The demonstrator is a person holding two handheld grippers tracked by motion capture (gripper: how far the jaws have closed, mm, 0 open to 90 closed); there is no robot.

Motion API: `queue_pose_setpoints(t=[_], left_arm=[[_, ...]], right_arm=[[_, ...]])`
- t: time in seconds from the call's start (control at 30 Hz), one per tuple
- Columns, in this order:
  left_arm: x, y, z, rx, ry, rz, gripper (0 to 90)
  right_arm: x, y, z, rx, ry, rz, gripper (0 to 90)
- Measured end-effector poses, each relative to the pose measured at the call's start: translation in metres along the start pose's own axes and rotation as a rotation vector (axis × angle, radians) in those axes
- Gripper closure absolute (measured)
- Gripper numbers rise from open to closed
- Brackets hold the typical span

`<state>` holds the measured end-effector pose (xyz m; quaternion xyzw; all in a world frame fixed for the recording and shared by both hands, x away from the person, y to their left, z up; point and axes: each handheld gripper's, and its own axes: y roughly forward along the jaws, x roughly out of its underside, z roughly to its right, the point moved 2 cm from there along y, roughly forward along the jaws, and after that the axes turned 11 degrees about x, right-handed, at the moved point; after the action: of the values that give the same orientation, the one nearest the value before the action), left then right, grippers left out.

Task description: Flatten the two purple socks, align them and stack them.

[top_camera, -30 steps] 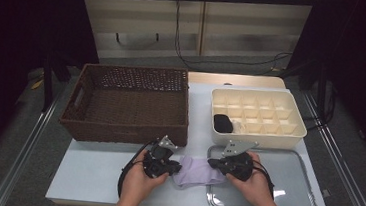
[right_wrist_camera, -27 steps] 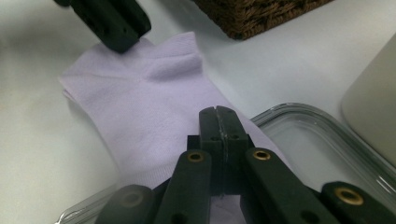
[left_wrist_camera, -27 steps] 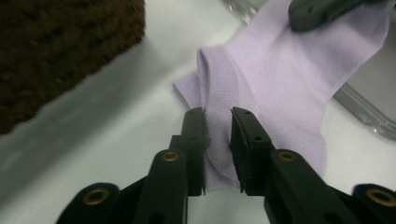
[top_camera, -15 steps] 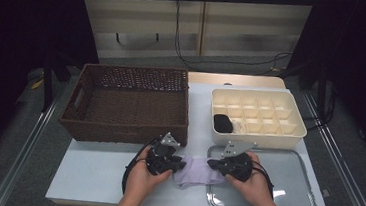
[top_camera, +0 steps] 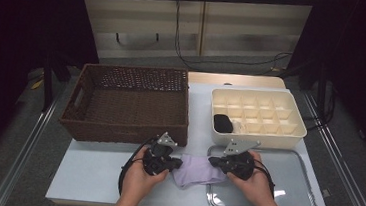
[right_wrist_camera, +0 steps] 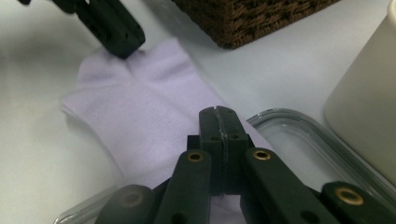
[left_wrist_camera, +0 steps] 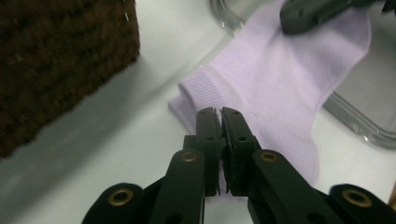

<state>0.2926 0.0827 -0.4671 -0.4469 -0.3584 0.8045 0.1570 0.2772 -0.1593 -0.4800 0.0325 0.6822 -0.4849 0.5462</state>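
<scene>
High view: lavender sock (top_camera: 198, 171) flat on the white table (top_camera: 90, 167), near the front edge, one end lapping over the left rim of the metal tray (top_camera: 291, 193). Left gripper (top_camera: 175, 162) at the sock's left end, right gripper (top_camera: 214, 162) at its right end, both touching the fabric, a hand behind each. Brown wicker basket (top_camera: 128, 105) just behind the left gripper; cream divided box (top_camera: 255, 117) behind the right, with a black item (top_camera: 222, 123) in one front compartment.

Left gripper view: jaws pressed together, just closed further, pinching the ribbed cuff edge of the sock (left_wrist_camera: 275, 79). Sock spreading away ahead and to the right, reaching the tray rim (left_wrist_camera: 359, 128). Other gripper's black jaw resting on the far end.

Right gripper view: jaws clenched tight, a fold of the sock (right_wrist_camera: 140, 112) caught beneath them, at the end lying over the tray rim (right_wrist_camera: 299, 126). Left gripper's jaws at the sock's far corner; basket corner (right_wrist_camera: 247, 18) beyond.
</scene>
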Motion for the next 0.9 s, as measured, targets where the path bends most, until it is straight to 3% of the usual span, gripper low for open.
queue_pose_setpoints(t=[0.13,0.2,0.3,0.4,0.53,0.6,0.7,0.8,0.9], left_arm=[[0.003,0.004,0.0,0.003,-0.015,-0.01,86.1],[0.004,0.006,0.0,-0.002,-0.016,-0.012,86.0],[0.004,0.007,0.0,-0.001,-0.025,-0.012,85.7],[0.004,0.007,0.0,-0.007,-0.014,-0.027,85.5],[0.004,0.006,-0.001,-0.013,-0.019,-0.015,85.4],[0.005,0.007,-0.001,-0.01,-0.018,-0.013,85.4],[0.005,0.007,-0.001,-0.01,-0.017,-0.013,85.4],[0.005,0.007,-0.001,-0.01,-0.015,-0.016,85.4],[0.004,0.007,-0.001,-0.012,-0.015,-0.017,85.4]], right_arm=[[-0.002,0.0,0.002,0.009,0.014,0.015,89.8],[-0.002,-0.001,0.001,0.027,0.003,0.019,83.9],[-0.005,-0.003,-0.002,0.013,0.009,0.032,81.5],[-0.007,-0.001,-0.012,-0.033,0.025,0.045,77.0],[-0.003,0.004,-0.024,-0.057,-0.019,-0.002,73.4],[-0.004,0.002,-0.024,-0.041,-0.028,-0.008,72.6],[-0.004,-0.004,-0.02,-0.036,-0.005,-0.02,74.1],[0.004,0.001,-0.019,0.007,-0.039,-0.068,71.7],[0.006,0.003,-0.015,0.007,-0.044,-0.058,79.6]])
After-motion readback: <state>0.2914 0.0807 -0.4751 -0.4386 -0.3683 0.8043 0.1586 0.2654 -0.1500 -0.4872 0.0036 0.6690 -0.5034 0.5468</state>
